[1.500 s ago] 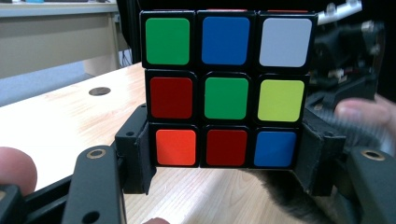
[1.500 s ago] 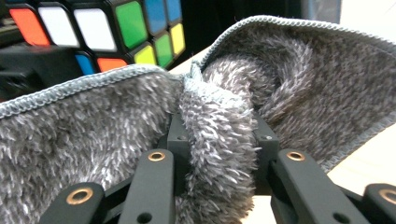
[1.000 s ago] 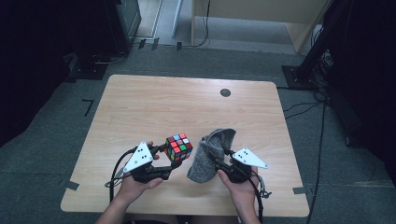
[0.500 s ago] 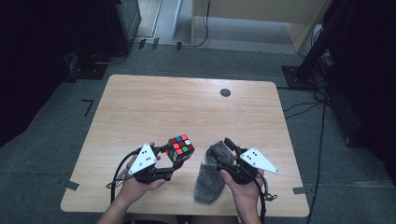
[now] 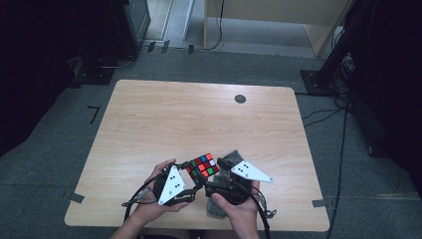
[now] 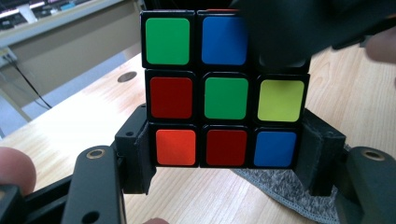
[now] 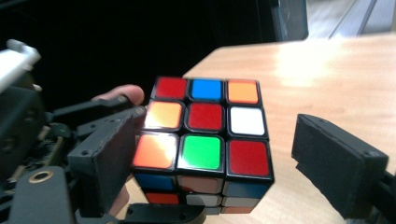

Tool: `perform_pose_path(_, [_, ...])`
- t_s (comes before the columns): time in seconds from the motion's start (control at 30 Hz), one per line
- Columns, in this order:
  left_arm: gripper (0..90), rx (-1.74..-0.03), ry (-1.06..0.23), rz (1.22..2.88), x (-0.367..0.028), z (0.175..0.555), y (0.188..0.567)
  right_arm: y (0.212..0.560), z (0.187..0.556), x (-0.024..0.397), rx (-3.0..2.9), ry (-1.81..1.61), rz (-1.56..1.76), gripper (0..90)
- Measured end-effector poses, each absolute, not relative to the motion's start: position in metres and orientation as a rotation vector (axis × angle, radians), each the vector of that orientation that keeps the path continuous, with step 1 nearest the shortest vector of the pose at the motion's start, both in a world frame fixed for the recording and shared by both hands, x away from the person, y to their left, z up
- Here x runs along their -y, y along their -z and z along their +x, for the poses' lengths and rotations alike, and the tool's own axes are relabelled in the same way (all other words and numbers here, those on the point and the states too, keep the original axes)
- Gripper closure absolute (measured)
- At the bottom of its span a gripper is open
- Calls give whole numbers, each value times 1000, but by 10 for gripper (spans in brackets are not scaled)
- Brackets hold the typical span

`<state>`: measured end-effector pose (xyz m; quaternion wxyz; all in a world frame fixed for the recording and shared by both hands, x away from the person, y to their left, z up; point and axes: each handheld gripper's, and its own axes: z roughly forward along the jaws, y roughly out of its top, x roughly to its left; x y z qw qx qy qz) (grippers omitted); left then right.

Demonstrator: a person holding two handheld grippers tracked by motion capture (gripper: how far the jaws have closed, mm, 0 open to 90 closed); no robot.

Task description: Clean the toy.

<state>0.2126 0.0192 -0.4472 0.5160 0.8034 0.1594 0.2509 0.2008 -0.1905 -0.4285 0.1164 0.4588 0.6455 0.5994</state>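
Observation:
A scrambled colour cube [image 5: 203, 166] is held above the table's near edge, with my left gripper [image 5: 195, 175] shut on it. In the left gripper view both pads [image 6: 140, 158] press the cube's [image 6: 224, 98] bottom row from either side. My right gripper [image 5: 213, 181] reaches in from the right. Its jaws have just been opening and now stand open around the cube [image 7: 205, 135]: the left pad [image 7: 107, 158] is close beside it, the right one is well clear. A grey cloth [image 5: 217, 208] lies on the table under the right hand.
The wooden table [image 5: 199, 119] has a small dark round mark [image 5: 240, 98] near its far edge. Grey tape [image 5: 76, 197] marks its near corners. Dark furniture and cables stand on the floor around it.
The right gripper held the grey cloth up beside the cube; the cloth sank to the table, and the jaws now stand around the cube. Both hands shifted slightly right.

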Motion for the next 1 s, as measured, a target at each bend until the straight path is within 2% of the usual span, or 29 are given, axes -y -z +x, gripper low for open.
perform_pose_path(0.1, [343,-360,-605,1927,-16,210,448,431,201,190,-1914,-1760,1363,211])
perform_pose_path(0.17, [343,-359,-609,1932,-15,209,449,432,201,189,-1929,-1765,1358,309])
perform_pose_path(0.3, [338,-358,-597,1937,-15,210,450,430,196,186,-1918,-1712,1354,342])
perform_pose_path(0.5, [299,-341,-625,1910,-13,208,447,431,195,183,-1940,-1681,1369,344])
perform_pose_path(0.8, [331,-332,-662,1905,-13,206,446,434,199,184,-1982,-1706,1370,335])
perform_pose_path(0.93, [333,-443,-615,1863,-25,217,444,427,200,193,-1915,-1822,1350,232])
perform_pose_path(1.0, [334,-536,-561,1818,-37,226,441,424,200,200,-1847,-1859,1353,217])
